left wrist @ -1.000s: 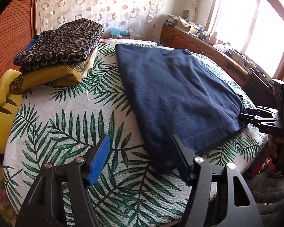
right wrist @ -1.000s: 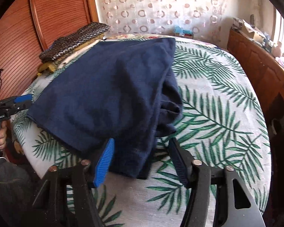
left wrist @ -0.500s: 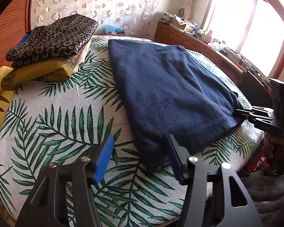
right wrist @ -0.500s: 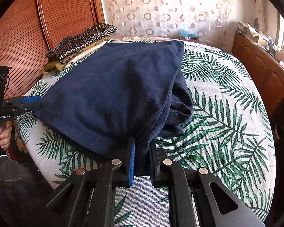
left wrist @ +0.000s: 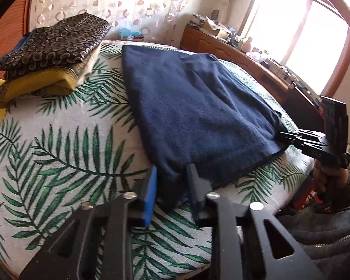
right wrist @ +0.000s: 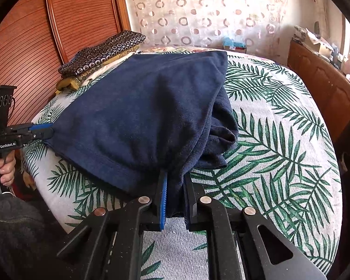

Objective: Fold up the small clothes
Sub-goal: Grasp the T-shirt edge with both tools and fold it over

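A navy blue garment [left wrist: 193,116] is seen spread across a bed [left wrist: 58,144] covered in a white sheet printed with green palm fronds, its near hem lying at the bed's front edge. The left tongs [left wrist: 172,182] are shown closing on the garment's near corner, with a bunch of dark cloth caught between the blue-padded finger and the black one. At the opposite near corner, the right tongs [right wrist: 176,186] are clenched on a gathered fold of the same hem, the fabric pinched tightly between the two pads. In the left wrist view the right tongs are also visible at the far right, gripped by a hand [left wrist: 331,179] in a dark sleeve, their tips pressed to the garment's edge. In the right wrist view the left tongs appear at the far left, held by the other hand [right wrist: 4,170], with their tips at the corner of the cloth. The right side of the garment is rumpled into loose folds on the sheet. A stack of folded clothes [left wrist: 51,53], topped by a dark piece patterned with rings over a mustard-yellow one, is seen resting near the head of the bed, just beside the garment's far end. A wooden sideboard [left wrist: 233,53] cluttered with small items is visible beneath a bright window [left wrist: 310,30].
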A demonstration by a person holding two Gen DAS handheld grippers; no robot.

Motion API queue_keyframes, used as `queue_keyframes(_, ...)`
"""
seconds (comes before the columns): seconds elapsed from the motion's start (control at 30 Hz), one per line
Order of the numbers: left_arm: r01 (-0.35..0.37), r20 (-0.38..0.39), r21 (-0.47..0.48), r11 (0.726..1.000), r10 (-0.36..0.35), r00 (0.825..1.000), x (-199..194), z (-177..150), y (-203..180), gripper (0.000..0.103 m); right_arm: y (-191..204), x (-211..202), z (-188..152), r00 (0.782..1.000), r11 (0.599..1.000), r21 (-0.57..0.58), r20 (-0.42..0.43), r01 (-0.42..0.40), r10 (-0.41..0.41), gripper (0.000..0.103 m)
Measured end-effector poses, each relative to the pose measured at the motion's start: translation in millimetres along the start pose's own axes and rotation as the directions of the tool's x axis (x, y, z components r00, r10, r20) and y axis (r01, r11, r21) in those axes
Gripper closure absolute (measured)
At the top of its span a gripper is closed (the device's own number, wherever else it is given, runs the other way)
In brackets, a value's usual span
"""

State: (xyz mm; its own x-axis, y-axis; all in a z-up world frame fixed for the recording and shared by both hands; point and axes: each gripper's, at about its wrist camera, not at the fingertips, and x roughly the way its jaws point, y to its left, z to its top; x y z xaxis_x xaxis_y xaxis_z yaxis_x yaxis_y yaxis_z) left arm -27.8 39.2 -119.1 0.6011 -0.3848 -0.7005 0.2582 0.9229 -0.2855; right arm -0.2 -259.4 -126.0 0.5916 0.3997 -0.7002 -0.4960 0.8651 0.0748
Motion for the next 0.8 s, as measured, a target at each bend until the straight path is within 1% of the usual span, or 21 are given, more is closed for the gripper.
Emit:
queue_keyframes(0.03, 0.004, 0.006, -0.001, 1.000, -0.004, 1.000, -2, 0, 0, 0.094, -1, -1, 0, 1.000, 1.000, 0.005, 0.005, -0.006, 0.006, 0.093)
queue_keyframes(0.07, -0.002, 0.022, -0.003, 1.000, 0.002, 1.000, -4, 1, -1, 0.096, -2, -3, 0, 1.000, 1.000, 0.008, 0.017, -0.016, 0.016, 0.094)
queue_keyframes(0.17, -0.006, 0.067, 0.000, 1.000, 0.006, 0.998, -13, 7, -6, 0.097, -6, -14, 3, 0.997, 0.998, 0.029, 0.065, -0.048, 0.046, 0.094)
queue_keyframes(0.23, 0.008, 0.101, -0.003, 1.000, -0.007, 0.995, -21, 16, -9, 0.097, -8, -21, 8, 0.994, 0.997, 0.041, 0.095, -0.064, 0.060, 0.095)
queue_keyframes(0.3, 0.024, 0.146, -0.012, 1.000, -0.022, 0.989, -29, 28, -10, 0.097, -9, -30, 14, 0.989, 0.996, 0.043, 0.128, -0.078, 0.072, 0.095)
queue_keyframes(0.4, 0.018, 0.199, -0.004, 1.000, -0.017, 0.980, -34, 48, -13, 0.098, -10, -38, 26, 0.982, 0.996, 0.037, 0.174, -0.081, 0.073, 0.095)
queue_keyframes(0.53, 0.010, 0.234, 0.004, 1.000, -0.010, 0.972, -29, 76, -9, 0.098, -14, -43, 44, 0.972, 0.996, 0.032, 0.223, -0.085, 0.076, 0.095)
queue_keyframes(0.63, 0.002, 0.259, 0.009, 1.000, -0.005, 0.966, -24, 98, -6, 0.098, -17, -43, 60, 0.965, 0.997, 0.016, 0.255, -0.072, 0.066, 0.095)
queue_keyframes(0.73, 0.008, 0.275, -0.004, 1.000, -0.006, 0.962, -17, 120, 2, 0.098, -19, -34, 73, 0.963, 0.998, 0.007, 0.264, -0.059, 0.055, 0.095)
queue_keyframes(0.8, 0.004, 0.279, -0.002, 1.000, -0.003, 0.960, -12, 128, 5, 0.098, -22, -29, 82, 0.963, 0.999, -0.002, 0.266, -0.049, 0.048, 0.095)
